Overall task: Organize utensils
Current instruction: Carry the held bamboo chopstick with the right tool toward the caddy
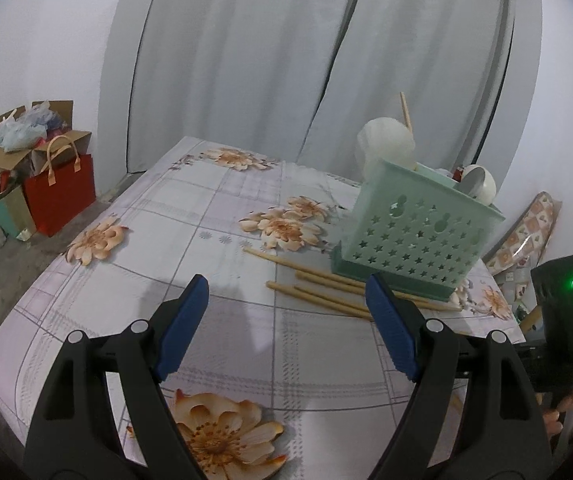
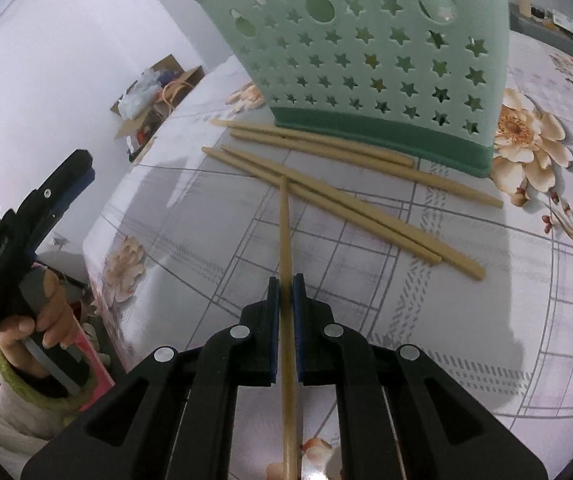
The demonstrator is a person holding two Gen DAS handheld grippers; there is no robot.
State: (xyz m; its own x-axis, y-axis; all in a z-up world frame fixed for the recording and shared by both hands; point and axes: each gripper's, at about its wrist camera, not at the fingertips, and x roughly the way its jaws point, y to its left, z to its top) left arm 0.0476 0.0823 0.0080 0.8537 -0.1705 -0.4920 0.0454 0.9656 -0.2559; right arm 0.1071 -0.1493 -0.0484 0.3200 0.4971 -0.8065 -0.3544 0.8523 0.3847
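The floral-patterned tablecloth-covered worktop (image 1: 214,216) lies open to the left of the wide-open left gripper (image 1: 286,320). To the right, the mint-green star-perforated plastic basket (image 1: 418,236) blocks the way, four loose bamboo chopsticks (image 2: 338,196) scattered along its base.

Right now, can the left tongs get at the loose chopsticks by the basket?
Probably yes: left tongs are open, chopsticks lie bare on the table just ahead, in front of the basket.
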